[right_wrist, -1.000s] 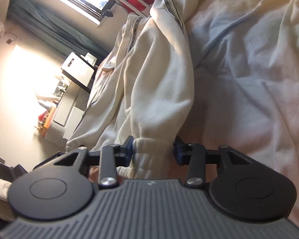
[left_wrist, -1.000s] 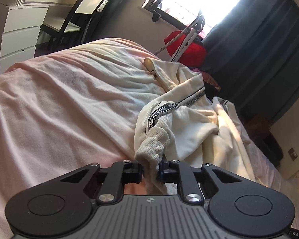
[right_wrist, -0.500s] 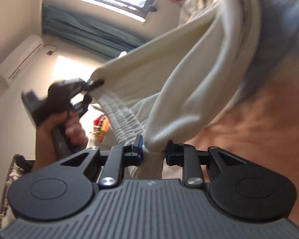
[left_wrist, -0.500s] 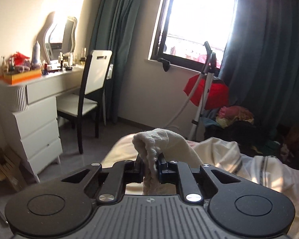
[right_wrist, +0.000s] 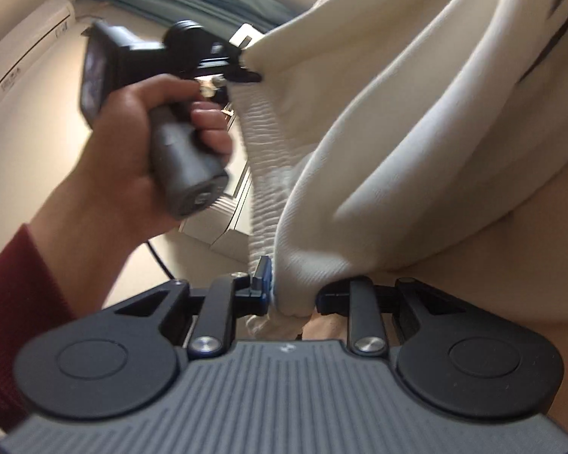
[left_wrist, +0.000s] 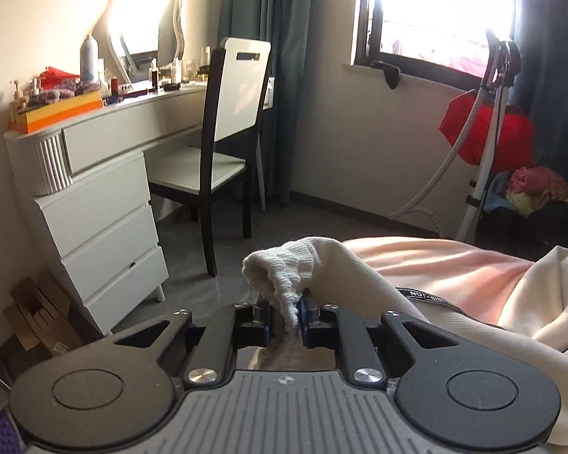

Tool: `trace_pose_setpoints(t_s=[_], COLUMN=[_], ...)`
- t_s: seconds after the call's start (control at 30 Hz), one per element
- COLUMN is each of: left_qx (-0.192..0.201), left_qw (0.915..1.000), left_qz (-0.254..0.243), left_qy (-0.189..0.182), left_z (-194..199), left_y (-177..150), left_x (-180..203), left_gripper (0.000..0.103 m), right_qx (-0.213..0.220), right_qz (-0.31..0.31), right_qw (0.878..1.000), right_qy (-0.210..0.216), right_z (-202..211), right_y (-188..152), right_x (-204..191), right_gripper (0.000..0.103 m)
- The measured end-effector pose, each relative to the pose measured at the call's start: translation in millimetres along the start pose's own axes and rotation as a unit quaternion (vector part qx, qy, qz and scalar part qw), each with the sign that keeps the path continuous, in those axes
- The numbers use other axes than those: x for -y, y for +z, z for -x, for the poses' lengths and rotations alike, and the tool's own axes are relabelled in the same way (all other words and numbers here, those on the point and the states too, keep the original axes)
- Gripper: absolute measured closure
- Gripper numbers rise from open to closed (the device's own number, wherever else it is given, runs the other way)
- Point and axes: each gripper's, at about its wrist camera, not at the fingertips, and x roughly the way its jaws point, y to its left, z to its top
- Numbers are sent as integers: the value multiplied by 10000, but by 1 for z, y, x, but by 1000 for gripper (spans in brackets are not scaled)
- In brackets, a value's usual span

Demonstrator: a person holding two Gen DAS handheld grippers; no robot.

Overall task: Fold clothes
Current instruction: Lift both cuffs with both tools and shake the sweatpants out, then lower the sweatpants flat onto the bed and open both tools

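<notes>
A cream garment (left_wrist: 359, 291) with a ribbed hem and a dark printed stripe hangs lifted off the pink bed cover (left_wrist: 454, 265). My left gripper (left_wrist: 286, 317) is shut on one end of the ribbed hem (left_wrist: 280, 272). My right gripper (right_wrist: 293, 295) is shut on the other end of the hem (right_wrist: 265, 174), which stretches up to the left gripper (right_wrist: 242, 72), seen in the right wrist view held in a hand. The garment's body (right_wrist: 416, 113) drapes away to the right.
A white dressing table with drawers (left_wrist: 102, 208) and a black-and-white chair (left_wrist: 227, 132) stand left of the bed. A garment steamer (left_wrist: 488, 143), a red cloth (left_wrist: 488, 132) and a clothes pile (left_wrist: 534, 193) sit under the window. Cardboard (left_wrist: 38, 317) lies on the floor.
Both grippers have lifted the hem off the bed and the hem is now stretched between them. The left wrist view has swung up from the bed to the room.
</notes>
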Motion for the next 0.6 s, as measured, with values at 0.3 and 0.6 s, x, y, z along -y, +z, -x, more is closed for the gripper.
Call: trace_pose_setpoints(t_s=[0.3, 0.6], left_qx=[34, 577], left_qw=[9997, 9940], left_qz=[-12, -140], left_qy=[-254, -922], left_z=[70, 221], left_y=[-24, -61], left_x=[7, 79], left_gripper=[39, 26], right_qx=[-310, -151], right_qz=[987, 2224], right_qw=[9939, 9689], right_qy=[-372, -1070], right_z=[41, 193], right_y=[-3, 11], right_x=[-32, -70], right_gripper=[15, 17])
